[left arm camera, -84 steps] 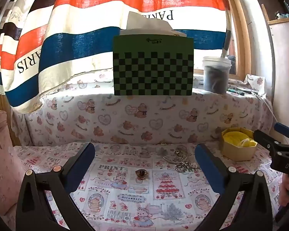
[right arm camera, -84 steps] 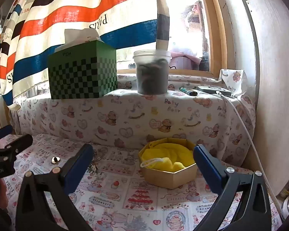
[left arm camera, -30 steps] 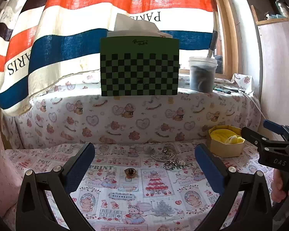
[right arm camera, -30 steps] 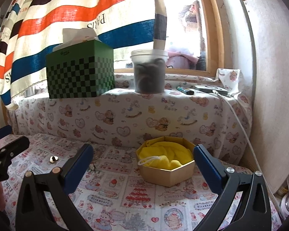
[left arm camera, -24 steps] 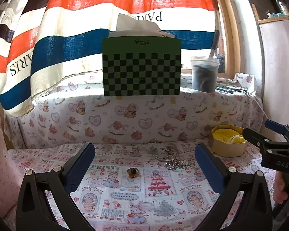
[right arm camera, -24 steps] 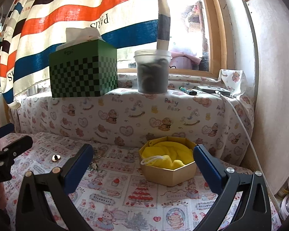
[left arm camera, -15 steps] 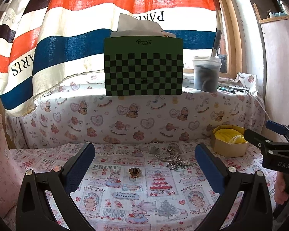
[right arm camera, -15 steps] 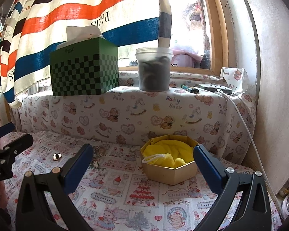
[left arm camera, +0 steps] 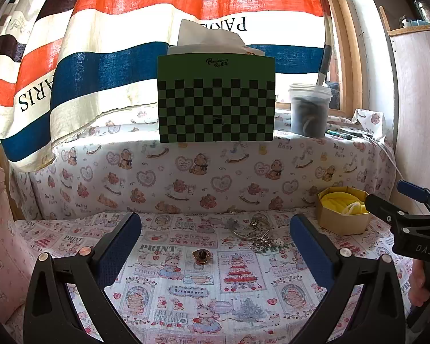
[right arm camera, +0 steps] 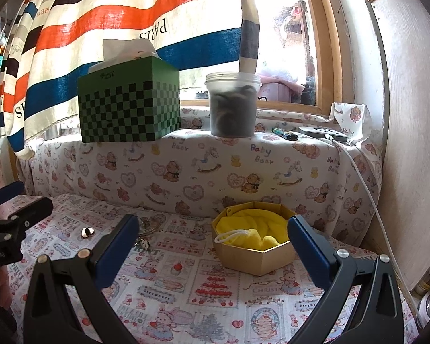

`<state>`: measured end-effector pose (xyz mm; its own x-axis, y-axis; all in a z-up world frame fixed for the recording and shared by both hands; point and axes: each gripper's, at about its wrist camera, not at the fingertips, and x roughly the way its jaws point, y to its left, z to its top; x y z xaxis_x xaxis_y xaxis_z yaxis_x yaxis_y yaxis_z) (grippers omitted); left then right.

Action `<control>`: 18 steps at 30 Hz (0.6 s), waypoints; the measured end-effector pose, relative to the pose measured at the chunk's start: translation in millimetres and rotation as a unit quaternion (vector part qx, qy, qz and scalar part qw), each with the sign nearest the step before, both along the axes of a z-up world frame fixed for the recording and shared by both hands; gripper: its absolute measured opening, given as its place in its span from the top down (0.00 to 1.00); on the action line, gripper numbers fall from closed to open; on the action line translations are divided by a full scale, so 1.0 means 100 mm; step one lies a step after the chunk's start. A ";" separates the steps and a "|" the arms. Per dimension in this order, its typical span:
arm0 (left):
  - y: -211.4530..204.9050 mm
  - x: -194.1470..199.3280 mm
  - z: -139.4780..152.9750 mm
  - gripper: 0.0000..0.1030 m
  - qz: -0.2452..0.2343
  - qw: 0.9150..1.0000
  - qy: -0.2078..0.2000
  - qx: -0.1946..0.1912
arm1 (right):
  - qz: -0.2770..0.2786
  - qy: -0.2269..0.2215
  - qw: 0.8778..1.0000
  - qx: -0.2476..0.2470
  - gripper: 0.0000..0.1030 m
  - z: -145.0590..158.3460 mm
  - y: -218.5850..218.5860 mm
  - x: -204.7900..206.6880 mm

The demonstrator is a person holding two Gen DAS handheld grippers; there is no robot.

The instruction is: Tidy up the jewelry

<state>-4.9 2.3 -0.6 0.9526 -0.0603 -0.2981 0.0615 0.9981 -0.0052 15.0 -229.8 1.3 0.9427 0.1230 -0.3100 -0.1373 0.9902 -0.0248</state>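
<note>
Gold heart ring (left arm camera: 201, 255) lies ahead between the spread left tool (left arm camera: 215, 238) fingers — untouched.

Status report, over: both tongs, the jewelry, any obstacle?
Left tongs open, empty. Right tongs open, empty. Small ring and jewelry pile loose on cloth; gold box holds yellow pouch. Nothing in the way.

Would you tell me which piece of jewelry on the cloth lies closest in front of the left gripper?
The small heart-shaped ring, lying alone between the open left gripper's fingers; the tangled silver jewelry pile sits farther back, toward the gold box.
</note>
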 end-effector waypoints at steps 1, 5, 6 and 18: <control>0.00 0.00 0.00 0.00 0.000 1.000 0.000 0.000 | 0.000 0.000 1.000 0.000 0.00 0.00 0.00 0.00; 0.00 0.00 0.00 0.00 0.000 1.000 0.000 0.001 | -0.001 0.000 1.000 0.000 0.00 0.00 0.00 0.00; 0.00 0.00 0.00 0.00 0.001 1.000 0.000 0.001 | -0.001 0.000 1.000 0.000 0.00 0.00 0.00 0.00; 0.00 0.00 0.00 0.00 0.001 1.000 0.001 0.002 | -0.002 0.000 1.000 -0.001 0.00 0.00 0.00 0.00</control>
